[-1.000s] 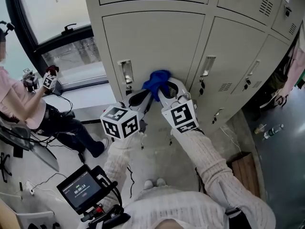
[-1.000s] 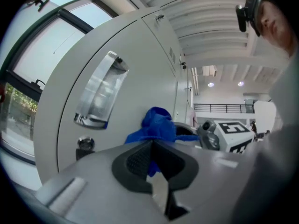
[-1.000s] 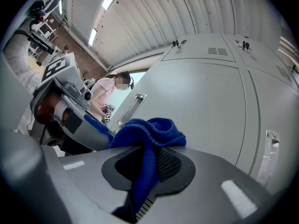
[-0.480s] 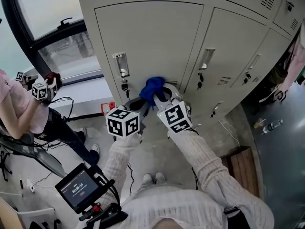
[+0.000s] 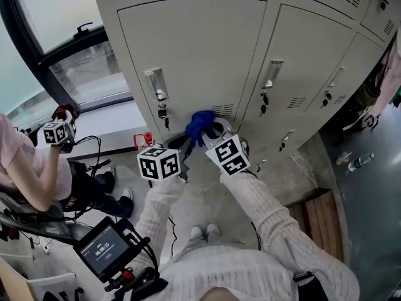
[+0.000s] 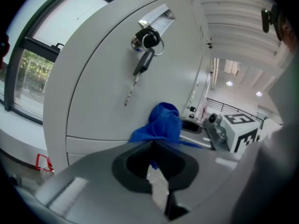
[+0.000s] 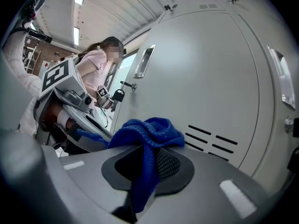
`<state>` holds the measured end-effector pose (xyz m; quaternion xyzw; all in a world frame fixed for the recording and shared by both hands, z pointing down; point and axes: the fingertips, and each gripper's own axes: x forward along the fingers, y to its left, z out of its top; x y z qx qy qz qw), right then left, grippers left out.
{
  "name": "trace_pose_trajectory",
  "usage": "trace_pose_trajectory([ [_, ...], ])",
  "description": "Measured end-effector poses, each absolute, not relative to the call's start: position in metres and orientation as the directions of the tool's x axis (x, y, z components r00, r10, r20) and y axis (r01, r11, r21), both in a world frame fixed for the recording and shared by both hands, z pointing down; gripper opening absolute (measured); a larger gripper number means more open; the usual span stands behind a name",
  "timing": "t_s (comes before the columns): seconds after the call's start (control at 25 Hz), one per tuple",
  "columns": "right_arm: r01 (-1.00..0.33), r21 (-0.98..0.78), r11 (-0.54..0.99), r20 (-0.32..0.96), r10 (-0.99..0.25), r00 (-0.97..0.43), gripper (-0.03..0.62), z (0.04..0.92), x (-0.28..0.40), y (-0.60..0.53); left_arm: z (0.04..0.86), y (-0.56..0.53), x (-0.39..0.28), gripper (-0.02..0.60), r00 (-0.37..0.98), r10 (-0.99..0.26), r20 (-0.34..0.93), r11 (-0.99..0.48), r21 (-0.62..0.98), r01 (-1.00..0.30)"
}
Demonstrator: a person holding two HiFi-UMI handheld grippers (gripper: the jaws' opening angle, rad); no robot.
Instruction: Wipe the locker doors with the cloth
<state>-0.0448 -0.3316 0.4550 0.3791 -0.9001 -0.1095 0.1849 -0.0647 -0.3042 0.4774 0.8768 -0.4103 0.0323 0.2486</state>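
We read only one row of digits on the small screen point(image 5: 104, 250), too small to be sure of.

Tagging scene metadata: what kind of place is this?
Likely an office or lab locker area: grey metal lockers, keys hanging in their locks, a large window beside them.

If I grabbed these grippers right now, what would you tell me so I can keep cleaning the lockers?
Left gripper: shut on an edge of the cloth.
Right gripper: shut on the cloth too, with a fold hanging between its jaws.
Cloth: bunched at the lower end of the door, beside the vents and below the key.
Done: can't tell; no wipe marks show.
Left: probably the rest of this door, then the other doors to its right.
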Motion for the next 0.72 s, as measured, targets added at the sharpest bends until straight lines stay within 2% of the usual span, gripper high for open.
trace_pose_trajectory([
  [0.44,-0.651,0.324,0.686,0.283,-0.727,-0.625,0.051,0.465,-0.043,-0.333,0.481,-0.305,-0.065,0.005,0.649,-0.707,0.280,-0.533,0.392,-0.750],
  [0.72,-0.677,0.317,0.665,0.268,-0.747,-0.609,0.055,0.453,-0.032,-0.330,0.458,-0.301,-0.047,0.005,0.684,-0.686,0.249,-0.598,0.343,-0.724],
])
